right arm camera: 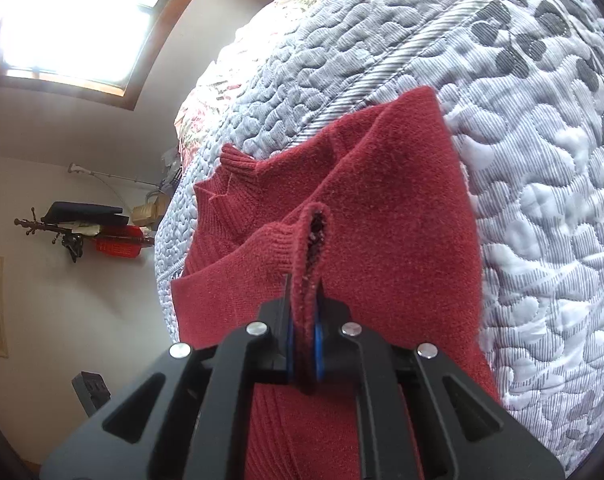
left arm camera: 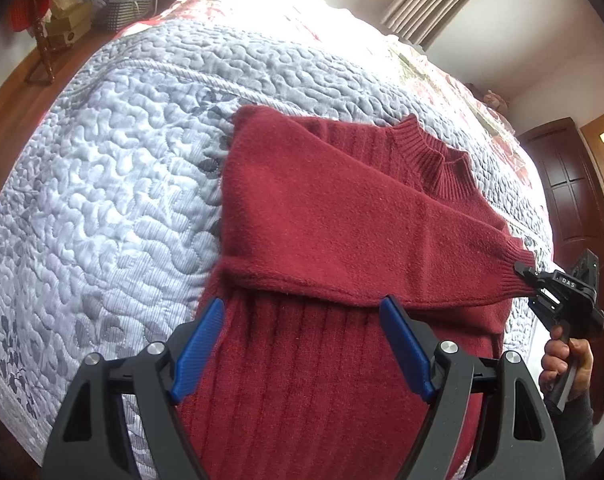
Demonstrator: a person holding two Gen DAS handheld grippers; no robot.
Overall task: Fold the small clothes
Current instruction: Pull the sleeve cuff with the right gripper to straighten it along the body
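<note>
Right wrist view: right hand-held gripper pinches the sweater cuff; left hand-held gripper gapes wide, empty.

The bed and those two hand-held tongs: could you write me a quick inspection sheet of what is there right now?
Surface: pale grey quilted bedspread with a dark leaf print, over a floral red cover further back.
Job's things: dark red knitted sweater lying on the bedspread, one sleeve drawn across its body.
Clutter: nothing seen on the bedspread.
Grippers: left tongs open, over the sweater's ribbed body; right tongs shut on the sleeve's cuff, held in a hand.
Cables: nothing seen.
Surroundings: bright window, striped curtain, dark wooden door, woven basket.
</note>
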